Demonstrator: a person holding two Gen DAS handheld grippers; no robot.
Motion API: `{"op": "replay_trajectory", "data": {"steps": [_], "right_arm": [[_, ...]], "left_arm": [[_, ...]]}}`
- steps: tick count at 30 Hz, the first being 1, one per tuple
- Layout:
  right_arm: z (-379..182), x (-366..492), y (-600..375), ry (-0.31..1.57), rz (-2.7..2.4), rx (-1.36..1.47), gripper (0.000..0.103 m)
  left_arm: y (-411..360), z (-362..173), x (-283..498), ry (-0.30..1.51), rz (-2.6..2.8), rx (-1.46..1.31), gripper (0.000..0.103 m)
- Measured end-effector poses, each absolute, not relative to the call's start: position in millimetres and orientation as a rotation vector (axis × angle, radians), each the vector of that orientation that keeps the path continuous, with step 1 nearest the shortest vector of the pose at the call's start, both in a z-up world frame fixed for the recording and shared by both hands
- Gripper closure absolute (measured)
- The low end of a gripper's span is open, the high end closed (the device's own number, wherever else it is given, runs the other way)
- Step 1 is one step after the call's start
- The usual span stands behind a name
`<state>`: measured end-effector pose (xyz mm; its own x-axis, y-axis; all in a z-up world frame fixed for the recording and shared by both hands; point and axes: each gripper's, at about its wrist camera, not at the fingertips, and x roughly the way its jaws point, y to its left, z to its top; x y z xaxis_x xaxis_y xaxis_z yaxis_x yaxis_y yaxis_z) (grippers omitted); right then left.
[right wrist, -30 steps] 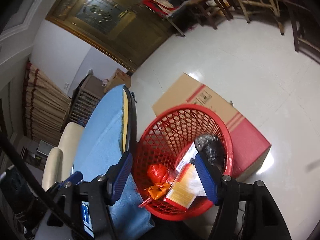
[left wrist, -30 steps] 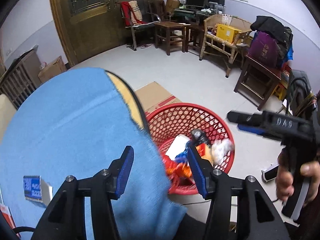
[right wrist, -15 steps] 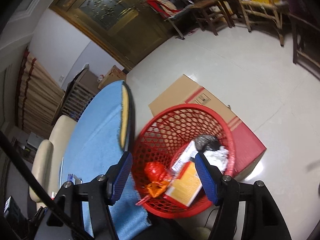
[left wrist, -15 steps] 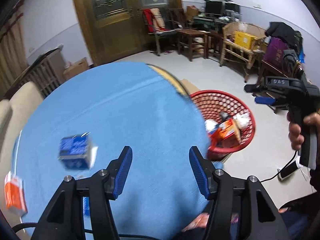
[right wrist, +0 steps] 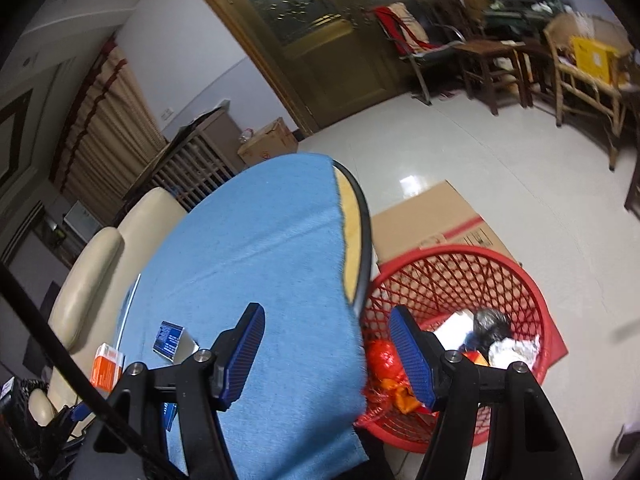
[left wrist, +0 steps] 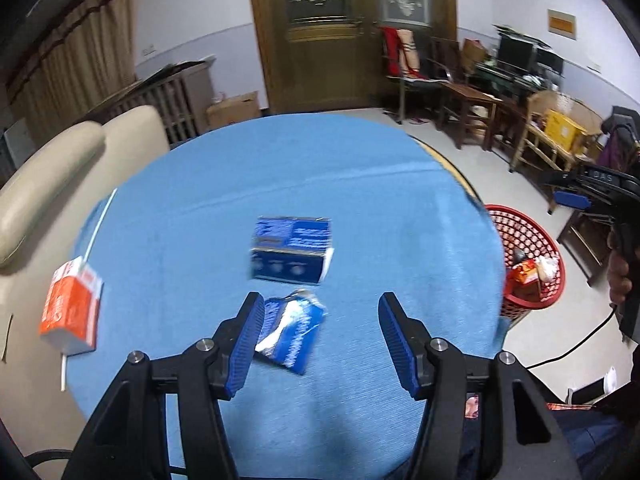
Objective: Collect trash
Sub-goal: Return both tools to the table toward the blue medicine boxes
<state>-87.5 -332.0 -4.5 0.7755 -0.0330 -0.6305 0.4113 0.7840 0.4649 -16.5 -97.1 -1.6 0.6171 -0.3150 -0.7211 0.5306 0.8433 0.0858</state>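
Note:
My left gripper (left wrist: 320, 334) is open and empty over the blue-covered round table (left wrist: 360, 184). A crumpled blue wrapper (left wrist: 290, 334) lies just ahead of its left finger. A blue box (left wrist: 291, 249) lies further on, and an orange carton (left wrist: 71, 312) with a straw stands at the left. My right gripper (right wrist: 326, 350) is open and empty above the table's right edge, beside the red mesh basket (right wrist: 516, 276) holding several pieces of trash; the basket also shows in the left wrist view (left wrist: 532, 240). The blue box (right wrist: 171, 340) and orange carton (right wrist: 105, 366) show at its left.
A cream sofa (left wrist: 76, 148) curves round the table's left side. A flat cardboard box (right wrist: 436, 216) lies on the floor behind the basket. Wooden chairs and tables (left wrist: 472, 108) stand along the far right wall. A wooden door (left wrist: 344, 32) is at the back.
My left gripper has swung left from the basket to over the table, bringing the wrapper, box and carton into view. My right gripper has shifted left from over the basket towards the table's edge.

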Motion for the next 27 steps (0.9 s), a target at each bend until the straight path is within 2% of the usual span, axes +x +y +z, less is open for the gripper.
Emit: {"op": "replay_trajectory", "data": {"steps": [27], "right_arm": [[20,-88,-295,0.627,-0.179,0.552,0.034]], "left_arm": [[-68,20,-39,0.697,-0.439,0.25,0.04]]}}
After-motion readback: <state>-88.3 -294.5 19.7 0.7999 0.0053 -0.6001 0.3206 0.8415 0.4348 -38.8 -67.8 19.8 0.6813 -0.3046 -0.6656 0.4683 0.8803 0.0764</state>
